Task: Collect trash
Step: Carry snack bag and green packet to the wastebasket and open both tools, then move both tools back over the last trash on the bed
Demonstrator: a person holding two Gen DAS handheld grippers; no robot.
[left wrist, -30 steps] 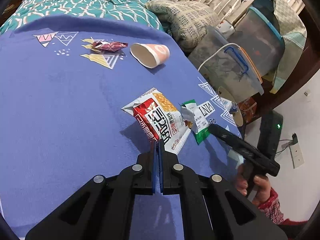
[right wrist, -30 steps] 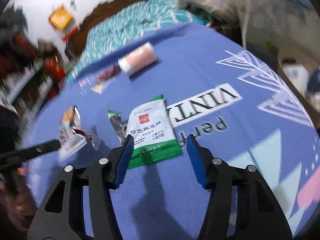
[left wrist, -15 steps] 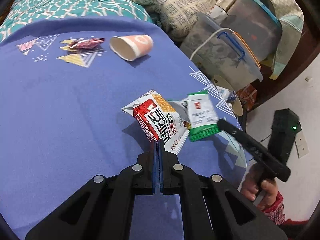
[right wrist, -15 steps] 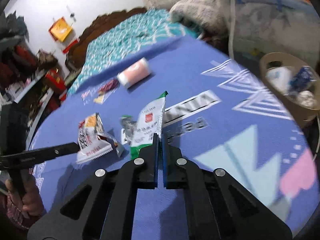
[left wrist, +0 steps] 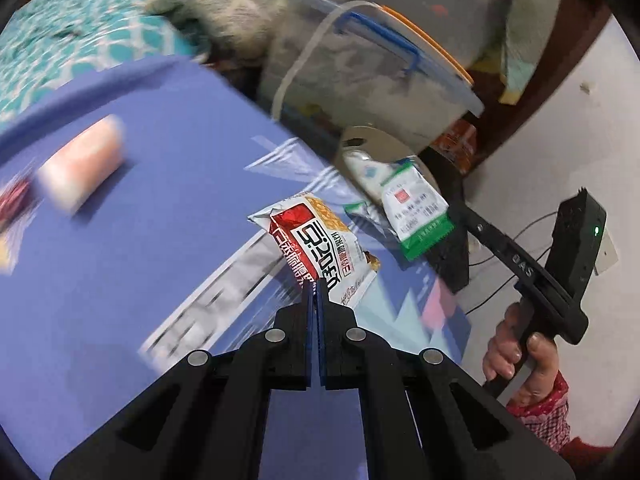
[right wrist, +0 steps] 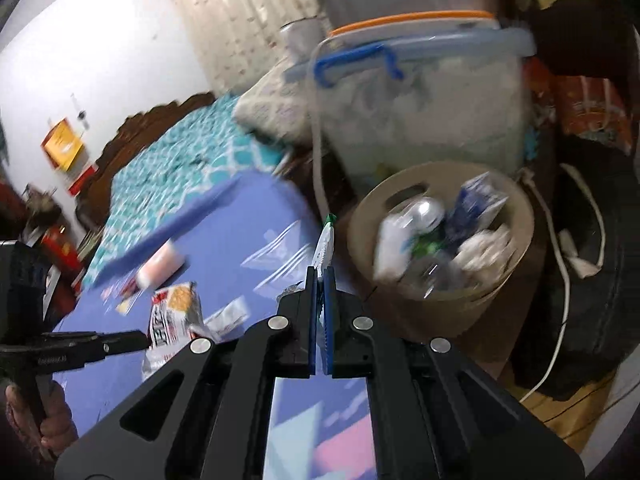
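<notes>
Left gripper (left wrist: pixel 315 288) fingers pinched on red snack packet (left wrist: pixel 320 242) above blue table (left wrist: pixel 120 240). Right gripper (right wrist: pixel 319 276) fingers clamp green-white sachet (right wrist: pixel 325 240), edge-on, print unreadable. Trash basket (right wrist: pixel 516 248) at 1 o'clock, contents blurred. Cup (left wrist: pixel 80 168) at 10 o'clock, smeared.

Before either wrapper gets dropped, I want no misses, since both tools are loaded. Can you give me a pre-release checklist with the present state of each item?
1. Right tool shut on the green-and-white wrapper: ok.
2. Left tool shut on the red snack bag: ok.
3. Green-and-white wrapper over the tan trash bin: not ok; it hangs beside the rim, toward the table.
4. Bin has room: cannot tell; trash fills much of it and the view is blurred.
5. Red snack bag near the bin: not ok; it hangs over the blue tablecloth.
6. Table cleared: not ok; a paper cup lies there.
</notes>
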